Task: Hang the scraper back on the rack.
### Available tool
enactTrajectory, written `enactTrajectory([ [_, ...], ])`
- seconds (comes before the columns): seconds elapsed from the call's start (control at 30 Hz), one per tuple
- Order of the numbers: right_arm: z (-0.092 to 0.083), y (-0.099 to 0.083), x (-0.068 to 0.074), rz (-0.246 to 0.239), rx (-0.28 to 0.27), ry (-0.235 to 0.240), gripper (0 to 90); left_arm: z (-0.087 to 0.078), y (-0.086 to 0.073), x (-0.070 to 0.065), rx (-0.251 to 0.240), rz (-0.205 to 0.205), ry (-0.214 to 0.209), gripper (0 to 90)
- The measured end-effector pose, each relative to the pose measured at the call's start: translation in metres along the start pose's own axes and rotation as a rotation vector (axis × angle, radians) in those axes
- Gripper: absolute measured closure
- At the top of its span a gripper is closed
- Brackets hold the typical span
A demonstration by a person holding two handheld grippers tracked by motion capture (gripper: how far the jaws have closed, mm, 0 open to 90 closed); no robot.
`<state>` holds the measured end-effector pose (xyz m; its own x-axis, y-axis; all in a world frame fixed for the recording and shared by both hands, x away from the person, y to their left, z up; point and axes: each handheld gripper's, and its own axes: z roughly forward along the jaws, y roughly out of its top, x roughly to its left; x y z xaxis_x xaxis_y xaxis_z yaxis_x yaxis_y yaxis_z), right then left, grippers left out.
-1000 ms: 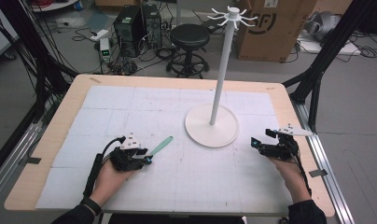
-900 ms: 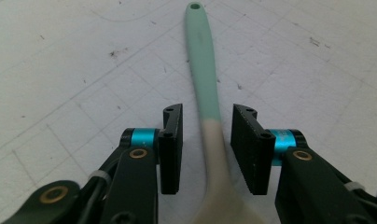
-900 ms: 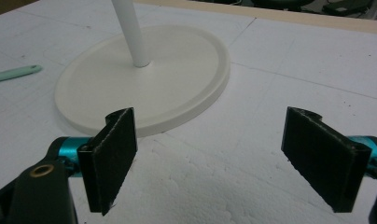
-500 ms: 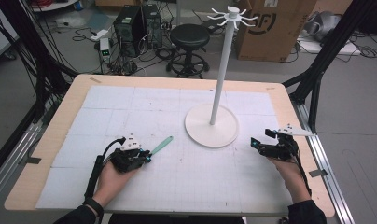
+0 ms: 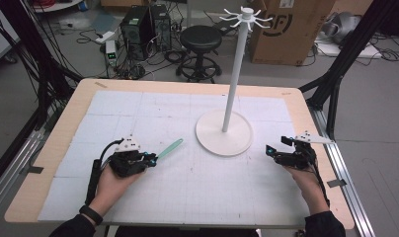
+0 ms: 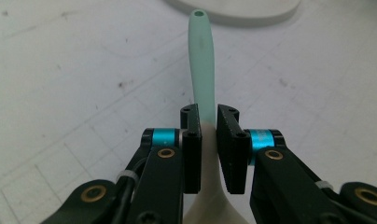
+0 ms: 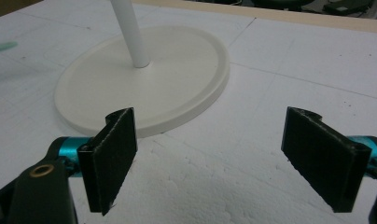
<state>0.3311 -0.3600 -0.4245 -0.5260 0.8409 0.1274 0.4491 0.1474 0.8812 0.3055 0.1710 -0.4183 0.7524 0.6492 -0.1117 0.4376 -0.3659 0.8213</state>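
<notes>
White table [image 5: 197,197], left gripper [image 5: 150,159] clamping spoon [image 5: 169,147]

The left gripper [image 6: 206,135] jaws clamp a mint-green spoon handle [image 6: 202,60].

The spoon [image 5: 169,148] has a mint-green handle and a cream-white bowl end. It is clamped at the neck, where green meets cream, between the jaws of the left gripper [image 5: 149,159], in the front-left part of the table [image 5: 49,148]. The handle [image 6: 201,60] extends clear of the jaws toward the round white stand base [image 5: 223,132]. A small hole marks the handle tip, which ends just short of the base rim.
</notes>
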Motion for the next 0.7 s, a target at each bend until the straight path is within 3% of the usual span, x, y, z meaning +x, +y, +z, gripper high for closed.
enactTrajectory([
  [0.03,0.000,0.000,0.000,0.001,0.001,0.001,17.3,-0.006,0.008,-0.001,-0.024,-0.004,-0.024,80.6],
  [0.2,0.000,0.000,-0.001,0.003,-0.002,0.002,17.3,-0.023,0.031,-0.002,-0.060,0.016,-0.060,80.6],
  [0.23,0.000,0.000,-0.001,0.003,-0.003,0.003,17.3,-0.032,0.045,-0.002,-0.084,0.019,-0.078,80.6],
  [0.27,0.000,0.000,-0.001,0.002,-0.002,0.001,17.3,-0.032,0.045,-0.002,-0.084,0.019,-0.078,80.6],
  [0.4,0.000,0.000,-0.001,0.003,0.000,0.002,17.3,-0.052,0.075,-0.003,-0.134,0.040,-0.105,80.6],
  [0.47,0.000,0.000,-0.001,0.002,0.000,0.002,17.3,-0.061,0.089,-0.004,-0.166,0.030,-0.123,80.5],
  [0.7,0.000,0.000,-0.001,0.005,-0.003,0.003,17.4,-0.084,0.137,-0.005,-0.216,0.078,-0.171,80.5],
])
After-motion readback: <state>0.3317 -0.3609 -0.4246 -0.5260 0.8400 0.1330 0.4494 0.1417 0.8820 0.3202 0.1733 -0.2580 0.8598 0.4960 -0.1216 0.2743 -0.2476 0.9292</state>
